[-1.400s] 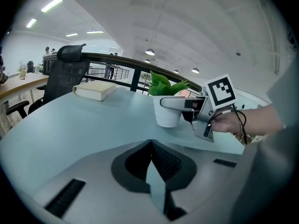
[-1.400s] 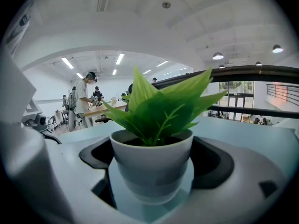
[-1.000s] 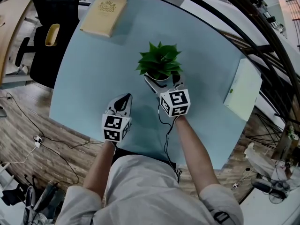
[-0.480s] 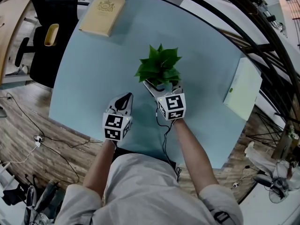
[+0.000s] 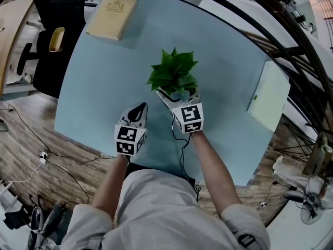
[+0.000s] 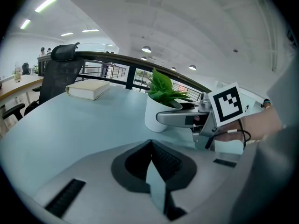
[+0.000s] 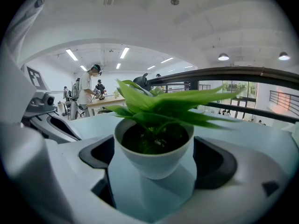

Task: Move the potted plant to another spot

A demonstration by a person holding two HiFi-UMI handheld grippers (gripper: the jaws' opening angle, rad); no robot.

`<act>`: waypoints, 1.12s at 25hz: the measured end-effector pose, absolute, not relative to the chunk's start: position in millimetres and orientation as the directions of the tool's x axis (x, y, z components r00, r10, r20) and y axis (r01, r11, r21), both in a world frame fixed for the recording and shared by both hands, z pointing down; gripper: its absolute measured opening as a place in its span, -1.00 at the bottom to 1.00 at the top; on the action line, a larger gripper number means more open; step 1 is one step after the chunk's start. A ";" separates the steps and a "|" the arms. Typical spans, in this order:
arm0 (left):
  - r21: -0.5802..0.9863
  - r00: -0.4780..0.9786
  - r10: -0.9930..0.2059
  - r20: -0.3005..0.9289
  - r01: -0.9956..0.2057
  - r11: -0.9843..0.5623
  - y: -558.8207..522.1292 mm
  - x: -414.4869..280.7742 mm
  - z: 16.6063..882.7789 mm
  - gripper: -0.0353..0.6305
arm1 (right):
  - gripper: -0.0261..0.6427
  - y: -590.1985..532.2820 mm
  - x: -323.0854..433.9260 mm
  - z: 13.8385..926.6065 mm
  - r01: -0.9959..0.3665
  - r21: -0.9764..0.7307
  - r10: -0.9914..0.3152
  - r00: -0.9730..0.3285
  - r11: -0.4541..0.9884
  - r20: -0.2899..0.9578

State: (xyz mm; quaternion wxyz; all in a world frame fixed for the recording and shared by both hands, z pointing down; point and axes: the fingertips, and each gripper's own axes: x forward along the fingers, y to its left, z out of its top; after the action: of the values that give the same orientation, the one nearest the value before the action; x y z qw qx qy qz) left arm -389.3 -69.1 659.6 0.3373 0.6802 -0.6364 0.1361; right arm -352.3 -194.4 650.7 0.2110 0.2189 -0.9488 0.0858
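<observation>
The right claw [image 5: 177,95] is clenched on the potted plant [image 5: 173,77], a leafy green sprig in a small round white ceramic pot [image 7: 154,160]. The right gripper view suggests why the hold looks sound. The dark pads [image 7: 96,154] press on opposite sides of the pot just under its rim, where the bowl is widest, so it should not slide down between them. The pot is also upright, which should keep the soil in. Whether its base rests on the pale blue desk [image 5: 99,82] or hangs just above it I cannot tell. The plant stands near the desk's middle, a little toward the person. It is well apart from the tan hardback book [image 5: 112,15] at the far left corner and from the pale flat box [image 5: 268,97] at the right edge. The right forearm [image 5: 213,165] reaches straight out from the body, and the claw lies low and roughly level over the desk with its marker cube facing up. That pose suits a sideways carry rather than a high lift. The left claw [image 5: 136,113] is closed on nothing, its jaws drawn together into a point. It sits beside the pot on the left but apart from it, and the left forearm [image 5: 110,186] is held closer to the body. I judge that it is parked there to stay out of the way, since one claw is enough for so light a load.
</observation>
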 end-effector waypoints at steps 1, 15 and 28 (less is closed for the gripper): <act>0.285 0.155 -0.773 0.615 -0.958 0.035 -69.1 -388.4 659.5 -0.86 | 0.62 -192.1 -350.1 651.2 -0.451 -0.073 -0.378 -0.815 0.889 0.439; 0.291 0.222 -0.760 0.610 -0.956 -0.045 -79.1 -351.8 656.3 -0.86 | 0.42 -179.1 -289.2 658.5 -0.526 -0.103 -0.421 -0.770 0.844 0.479; 0.302 0.321 -0.733 0.600 -0.939 -0.164 -101.1 -283.0 645.6 -0.86 | -0.71 -162.9 -193.3 655.1 -0.670 -0.035 -0.547 -0.634 0.741 0.547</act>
State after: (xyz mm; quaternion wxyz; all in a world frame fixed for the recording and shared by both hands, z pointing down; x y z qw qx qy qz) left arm -283.0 -101.1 645.6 0.3226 0.7461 -0.5602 0.1598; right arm -193.3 -162.9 655.1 0.2605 0.3397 -0.8960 0.1181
